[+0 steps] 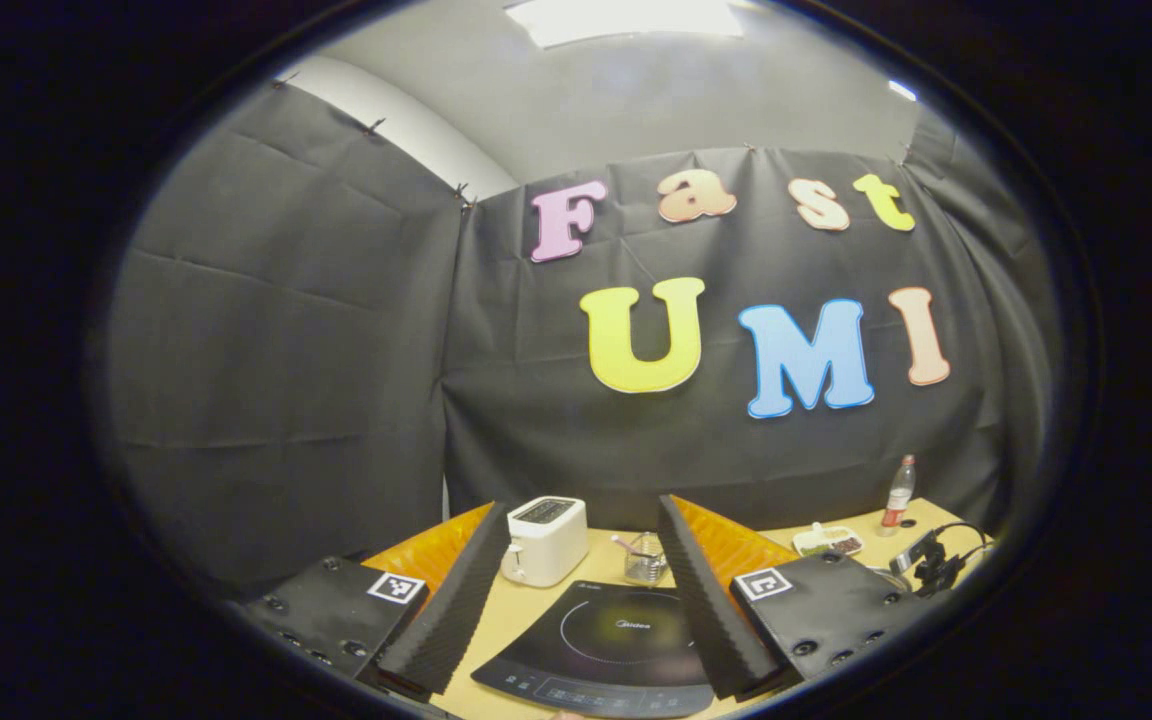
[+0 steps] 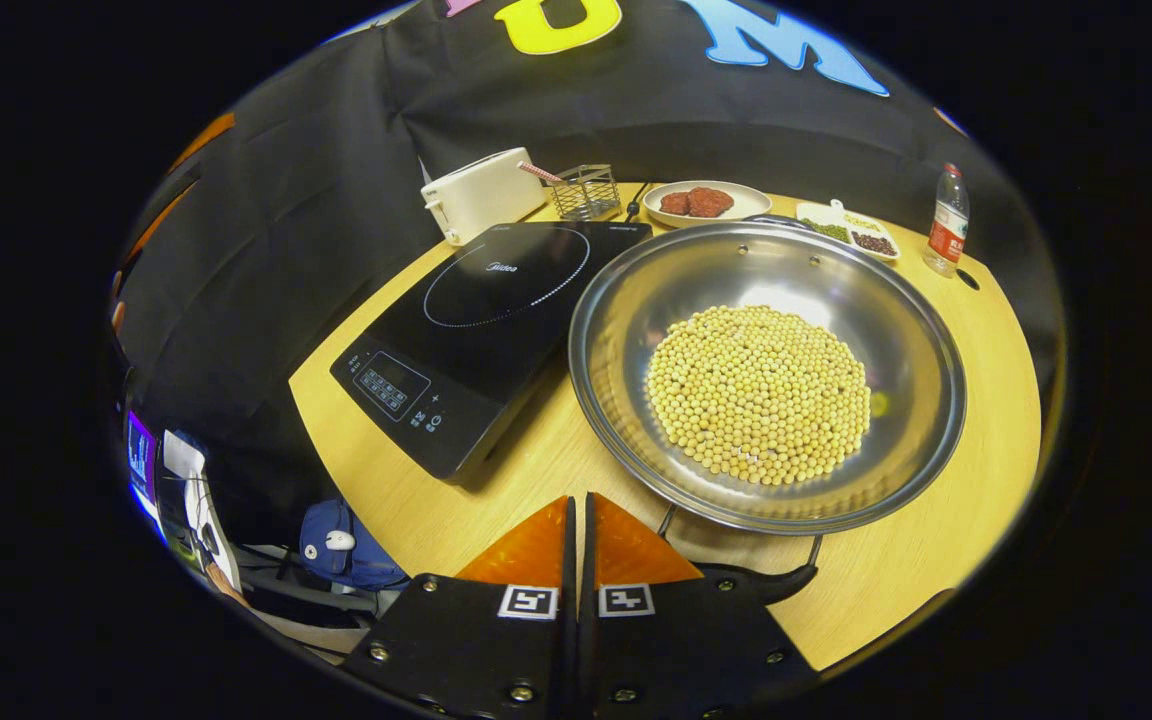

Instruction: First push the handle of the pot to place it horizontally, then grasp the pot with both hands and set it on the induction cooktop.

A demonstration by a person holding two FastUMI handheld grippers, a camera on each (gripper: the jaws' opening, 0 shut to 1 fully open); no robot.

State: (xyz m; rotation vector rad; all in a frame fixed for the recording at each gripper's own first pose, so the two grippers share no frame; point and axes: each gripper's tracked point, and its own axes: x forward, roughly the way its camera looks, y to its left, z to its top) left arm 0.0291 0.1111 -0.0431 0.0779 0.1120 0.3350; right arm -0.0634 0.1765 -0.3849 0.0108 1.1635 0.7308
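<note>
From my left tongs [image 1: 576, 560] I see the fingers spread wide with nothing between them, raised and looking over the near edge of the induction cooktop [image 1: 606, 645], whose dark glass lies bare in the gap; beyond it stand a white toaster [image 1: 544, 538] and a small wire basket [image 1: 644, 562], and further right a divided snack dish [image 1: 829, 541] and a plastic bottle [image 1: 900, 492] near the far edge of the worktop [image 1: 526, 605], all against the black cloth wall under a grey ceiling. In the right gripper view my right tongs [image 2: 576, 510] are drawn together, tips almost meeting, holding nothing, poised over the near edge of the worktop. To their left the cooktop sits at an angle with its control panel toward me and a strip of bare wood in front of it. The pot [image 2: 766, 375], a wide steel pan with a heap of soybeans [image 2: 758, 392], rests on the worktop just right of the cooktop, its rim close against the cooktop's edge. Its dark handle [image 2: 771, 582] lies at the near side, just right of my tongs. Behind the pot sits a plate of reddish patties [image 2: 704, 203]
</note>
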